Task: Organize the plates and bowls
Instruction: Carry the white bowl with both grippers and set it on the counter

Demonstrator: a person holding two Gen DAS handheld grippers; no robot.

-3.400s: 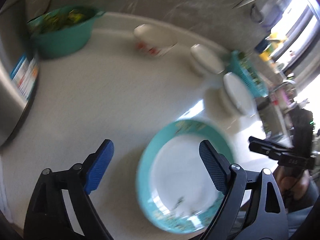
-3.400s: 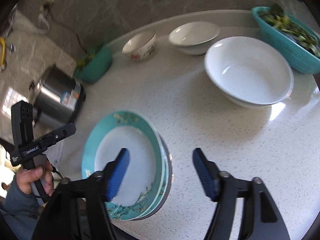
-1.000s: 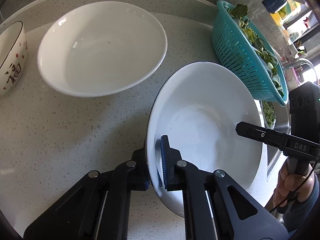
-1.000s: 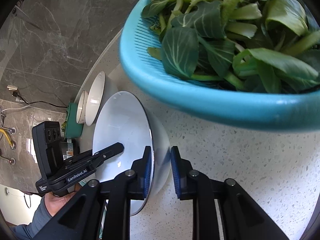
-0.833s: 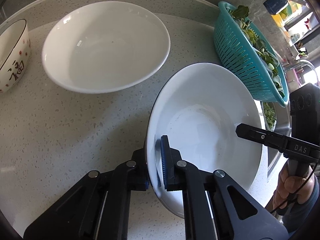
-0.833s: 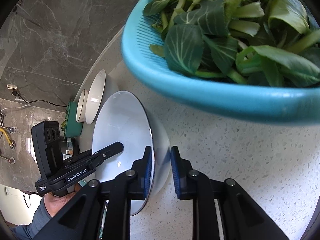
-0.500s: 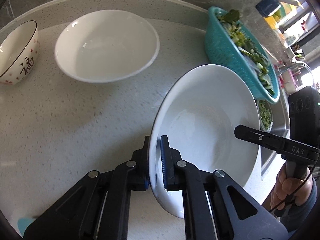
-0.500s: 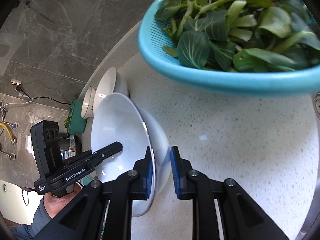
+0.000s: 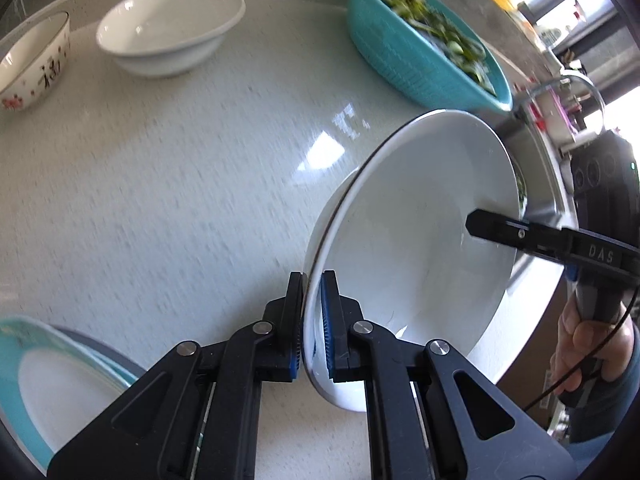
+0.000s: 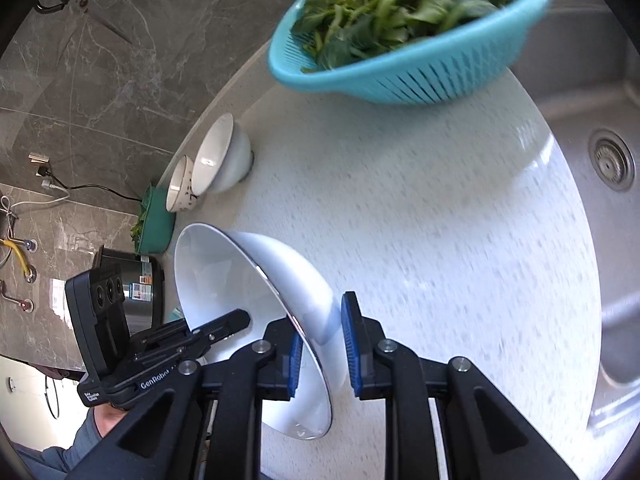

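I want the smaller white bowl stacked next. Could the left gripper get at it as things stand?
Probably not yet: the left gripper is shut on the large white bowl's rim. The counter toward the smaller white bowl looks clear.

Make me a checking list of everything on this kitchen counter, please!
Surface: speckled white counter, dry-looking.
Job's things: big white bowl lifted and tilted; smaller white bowl; patterned bowl; teal plates.
Clutter: teal colander of greens; steel pot.
Grippers: left gripper and right gripper both clamp the big bowl's rim.
Cables: black cord on the wall.
Surroundings: sink, grey marble wall.
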